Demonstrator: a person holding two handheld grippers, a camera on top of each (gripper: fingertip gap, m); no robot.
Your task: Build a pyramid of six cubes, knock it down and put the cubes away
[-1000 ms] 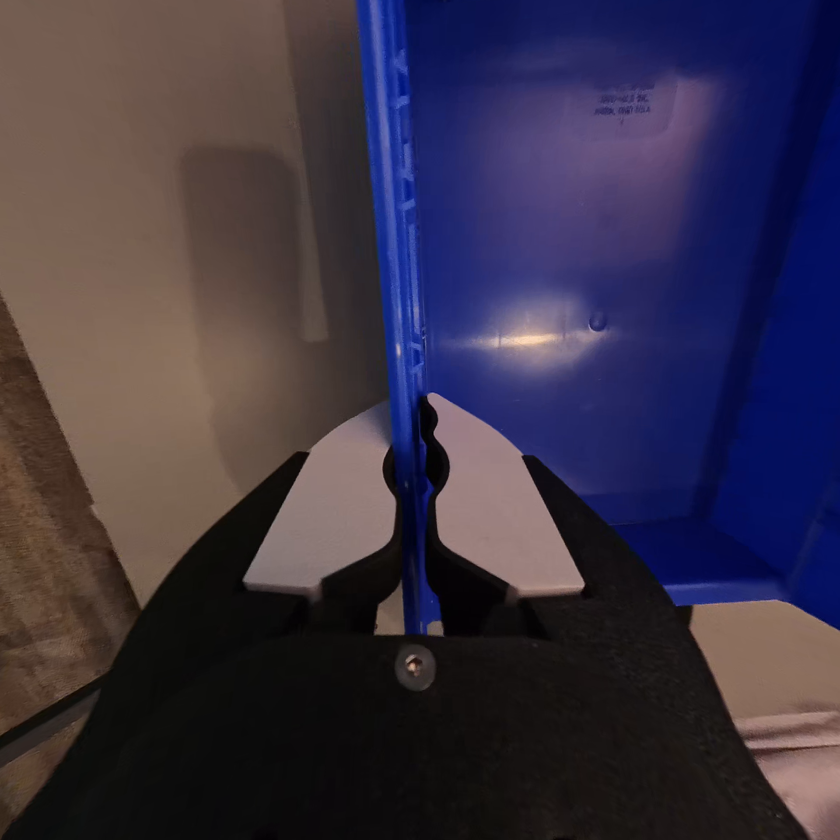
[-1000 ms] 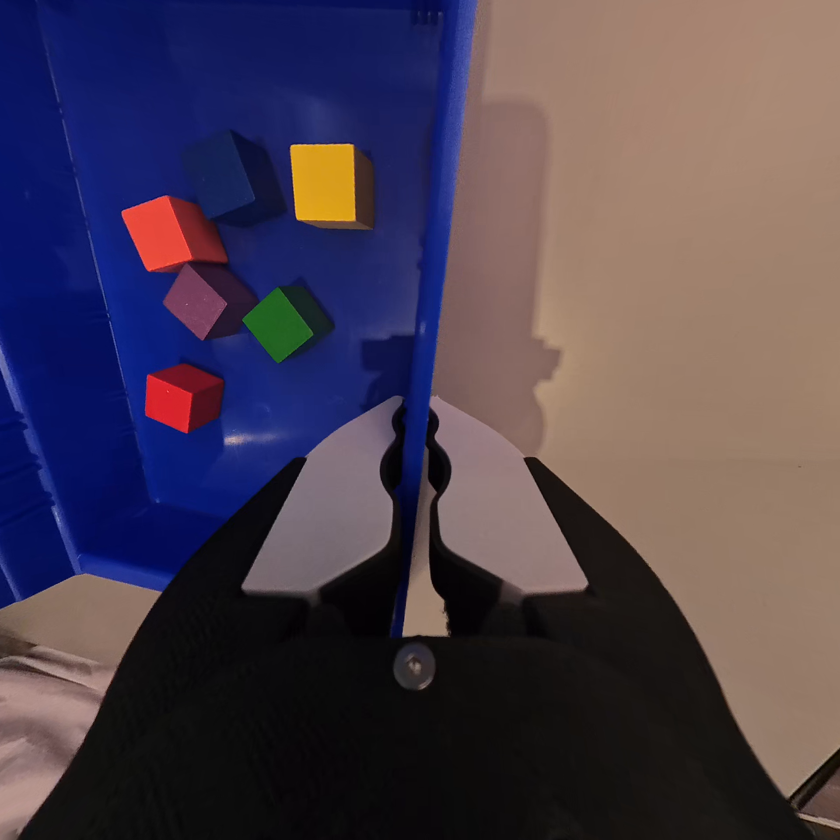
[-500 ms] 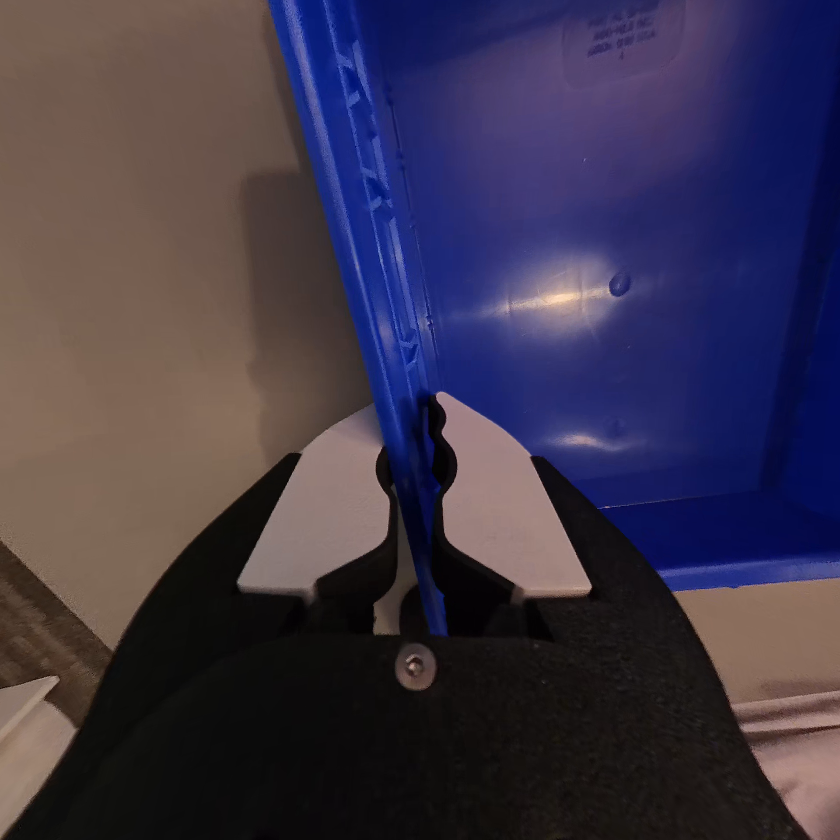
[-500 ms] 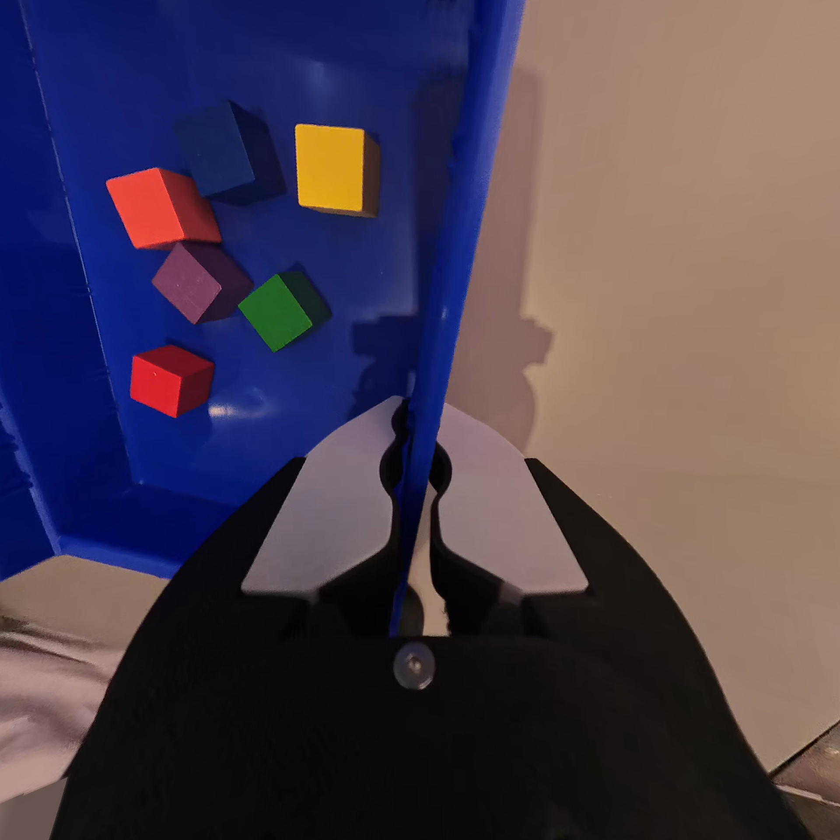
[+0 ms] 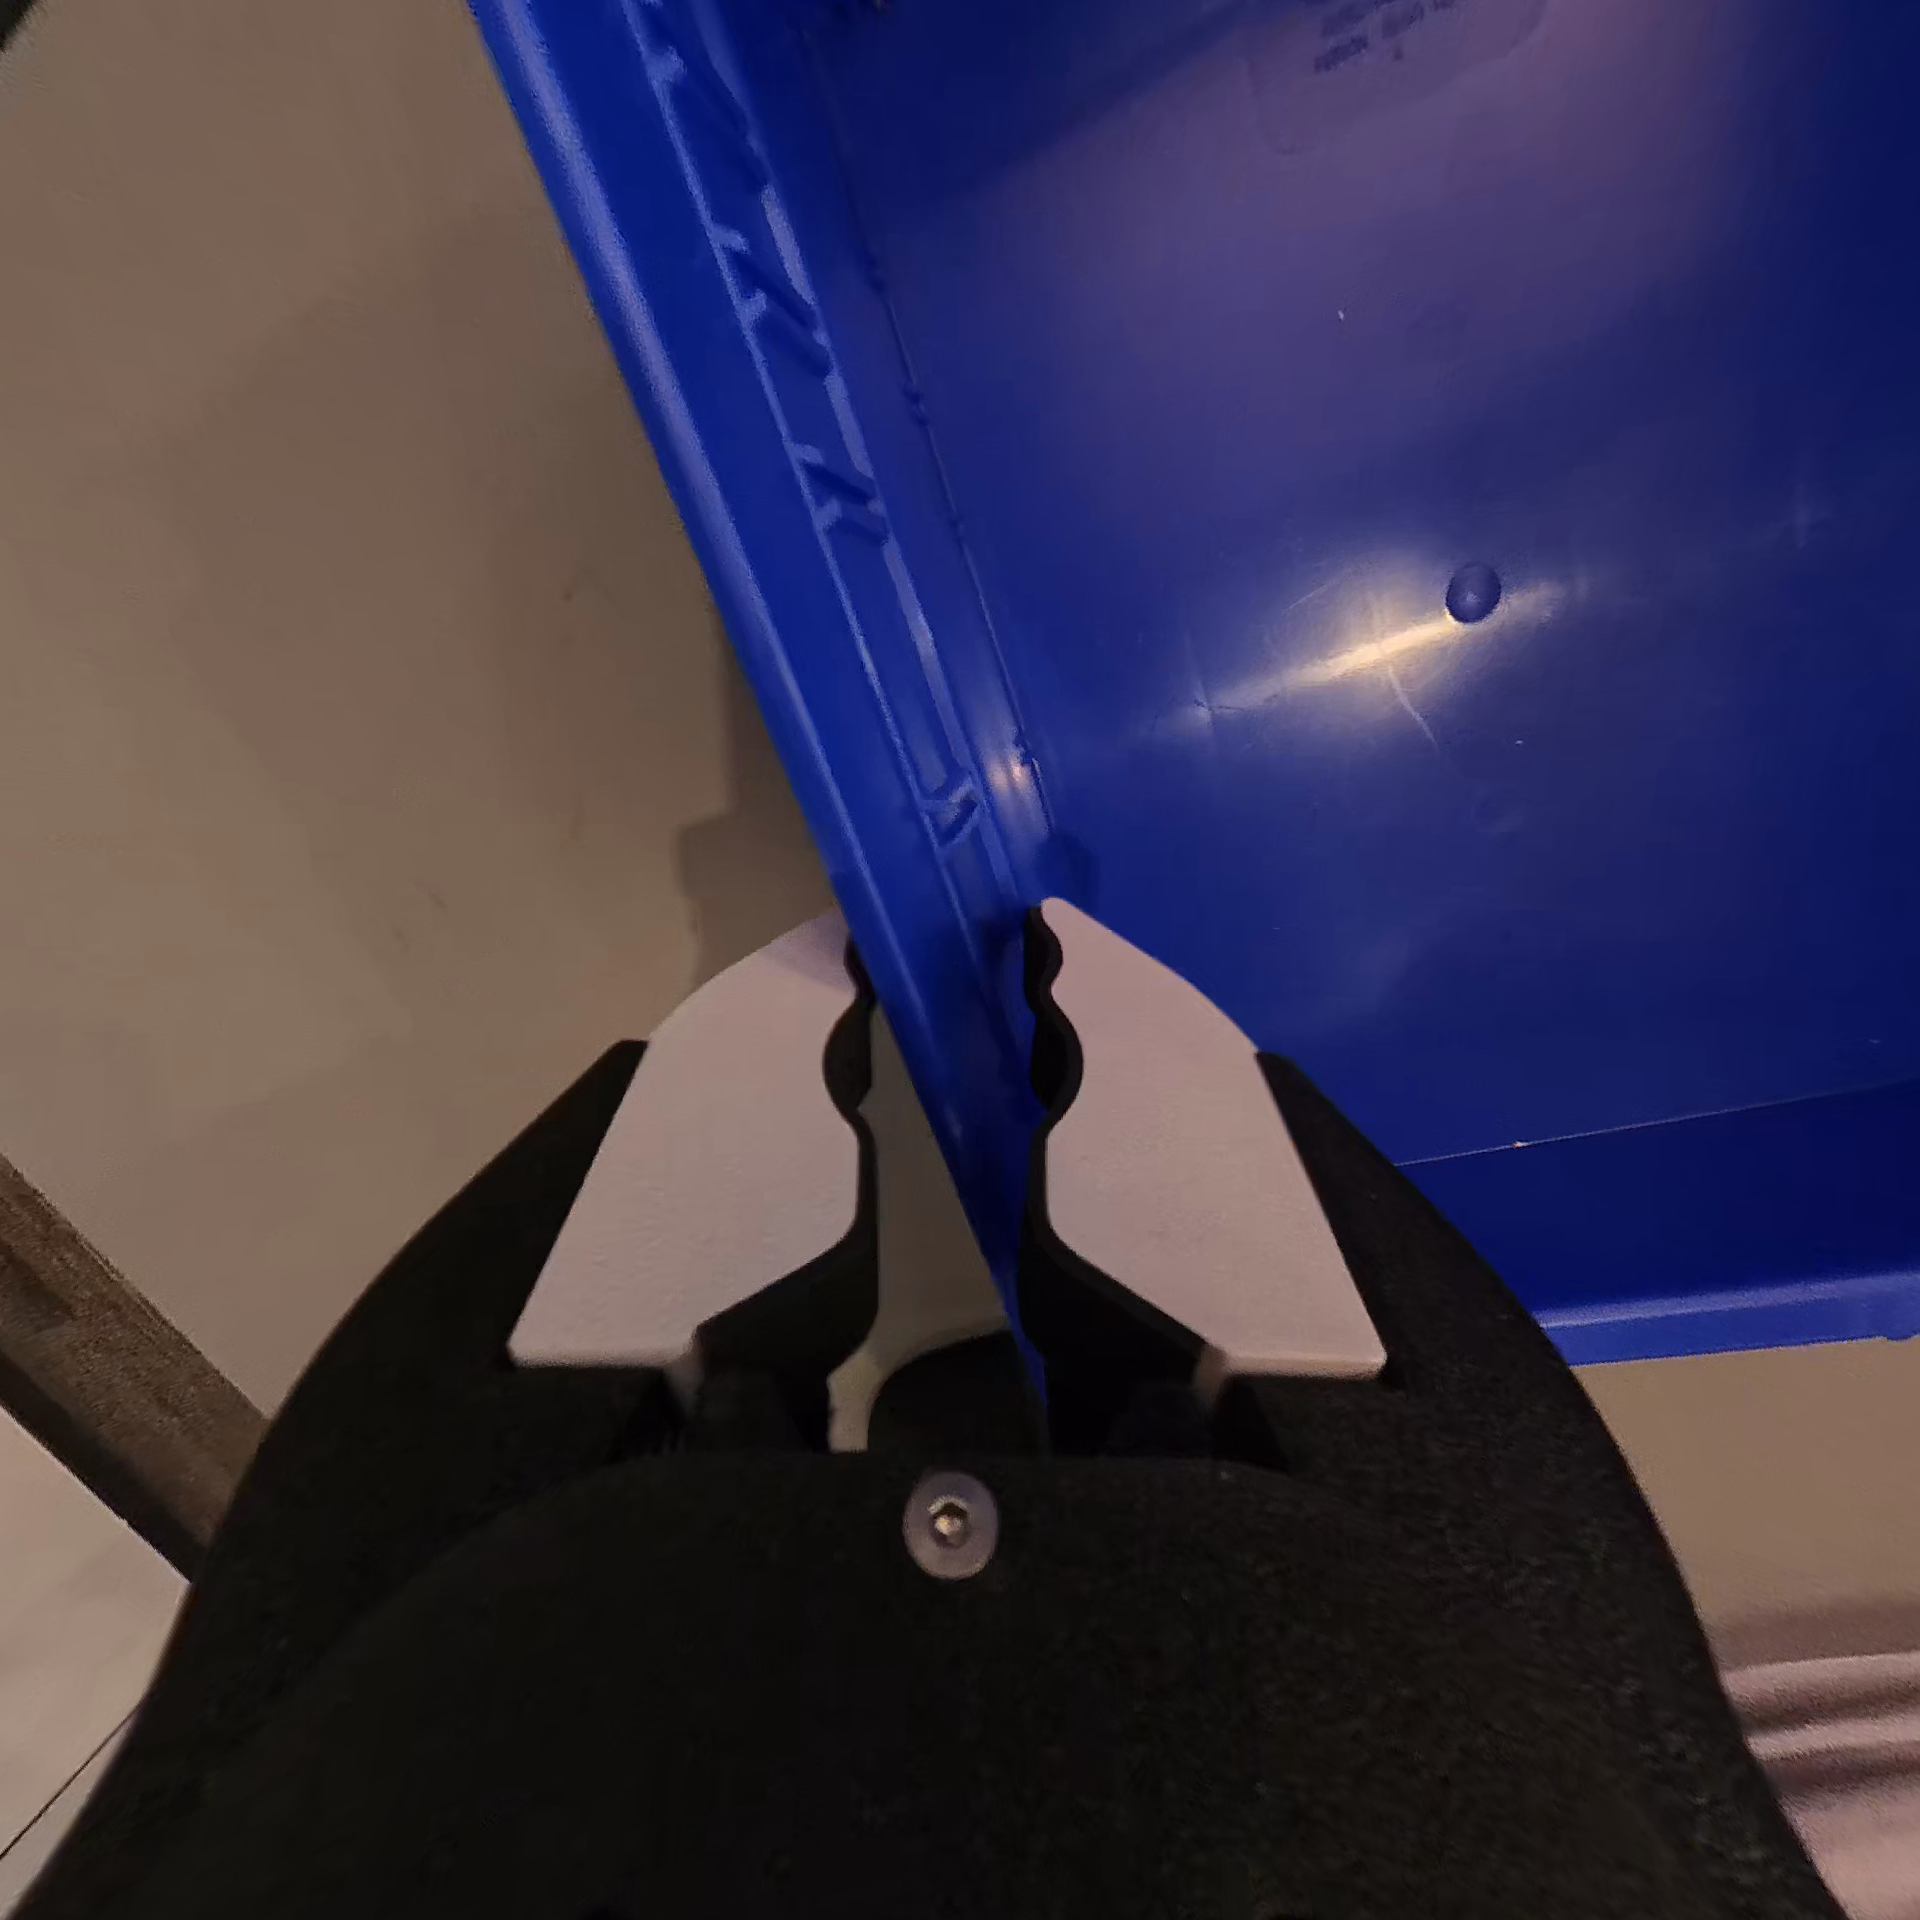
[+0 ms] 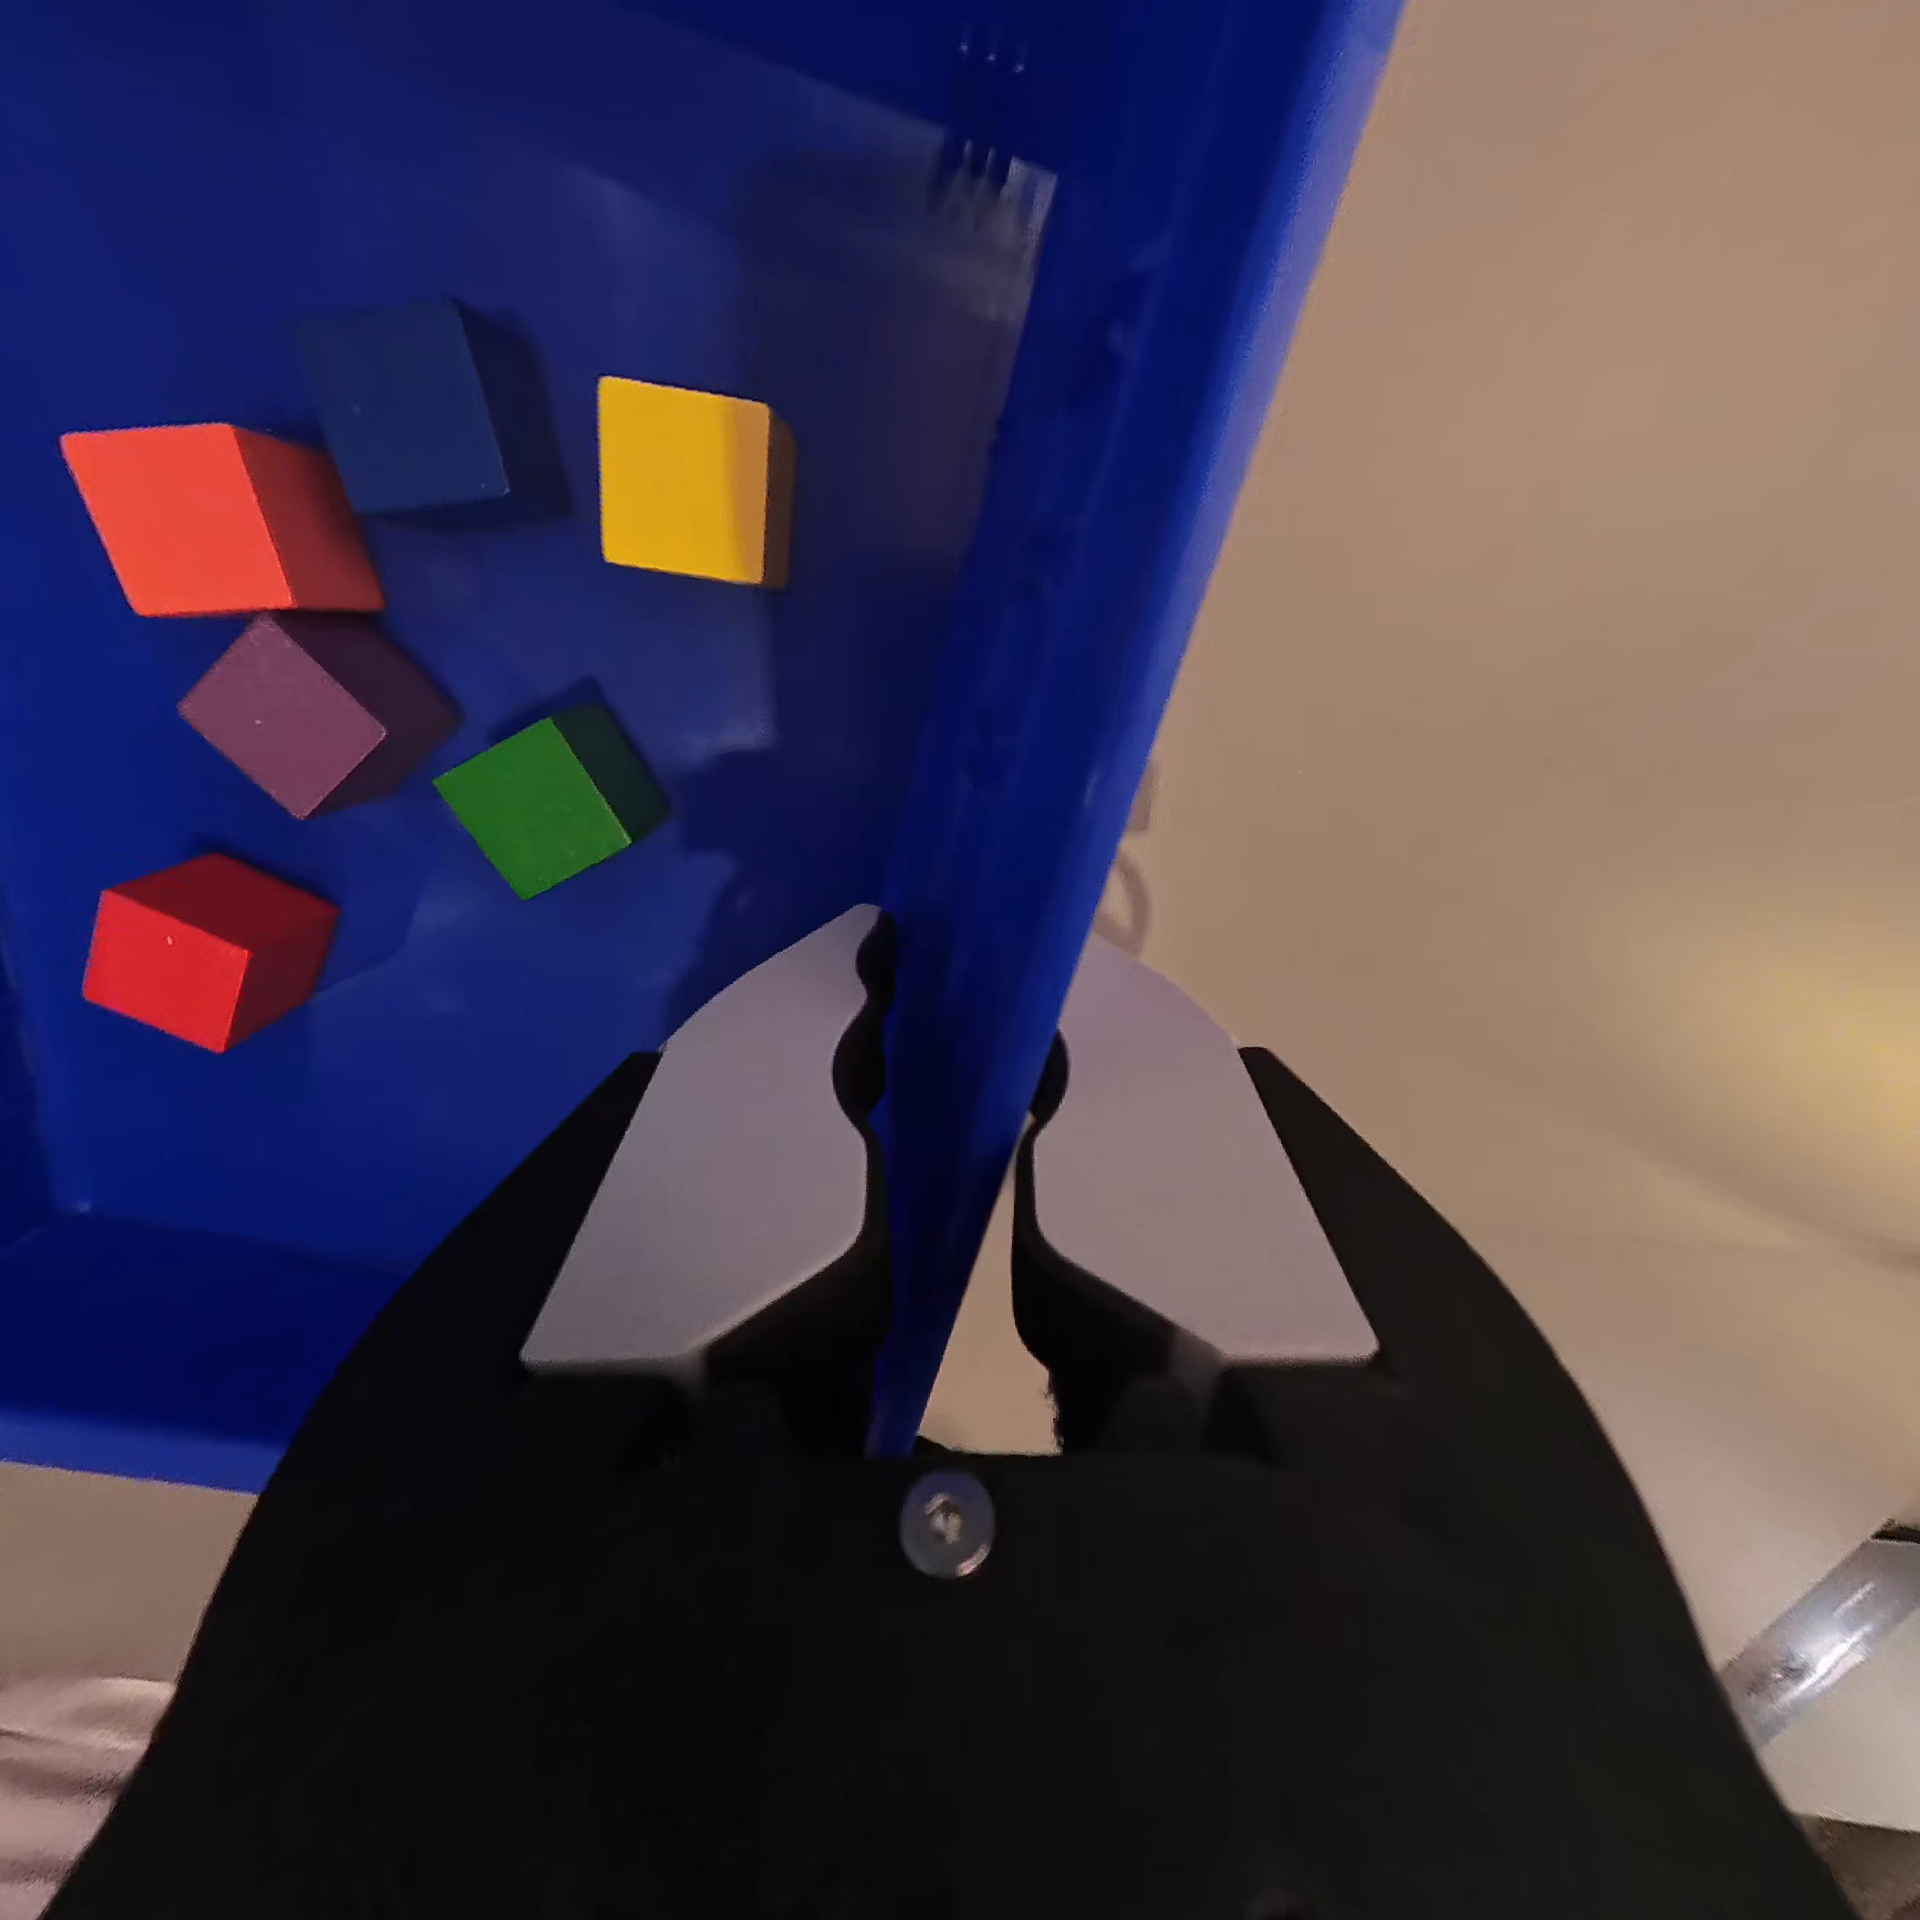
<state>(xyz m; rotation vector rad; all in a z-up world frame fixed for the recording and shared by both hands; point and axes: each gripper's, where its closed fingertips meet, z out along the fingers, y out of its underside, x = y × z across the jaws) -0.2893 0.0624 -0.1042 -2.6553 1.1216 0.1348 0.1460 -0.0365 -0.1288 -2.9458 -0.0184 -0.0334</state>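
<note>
A blue plastic bin (image 6: 1091, 520) sits on a beige table. Several cubes lie on its floor: orange (image 6: 197, 520), dark blue (image 6: 405, 416), yellow (image 6: 675, 478), purple (image 6: 281, 717), green (image 6: 530, 805) and red (image 6: 187, 951). My right gripper (image 6: 966, 935) straddles the bin's right wall, open, with table showing between the wall and the right pad. My left gripper (image 5: 940, 935) straddles the bin's left wall (image 5: 831, 468), open, with a gap at its left pad. The part of the bin floor (image 5: 1403, 468) seen in the left wrist view is bare.
The beige table (image 5: 312, 520) extends left of the bin and also right of it (image 6: 1558, 623). A dark floor strip (image 5: 83, 1299) shows past the table's left edge. Grey cloth (image 5: 1818, 1714) lies at the near side. A shiny metal piece (image 6: 1818, 1642) is at lower right. Across from one pair of fingers to the other is roughly 45 cm.
Both grippers were shut on the bin's side walls and have opened, letting the walls go. The bin has shifted and tilted in both views; the cubes kept their places.
</note>
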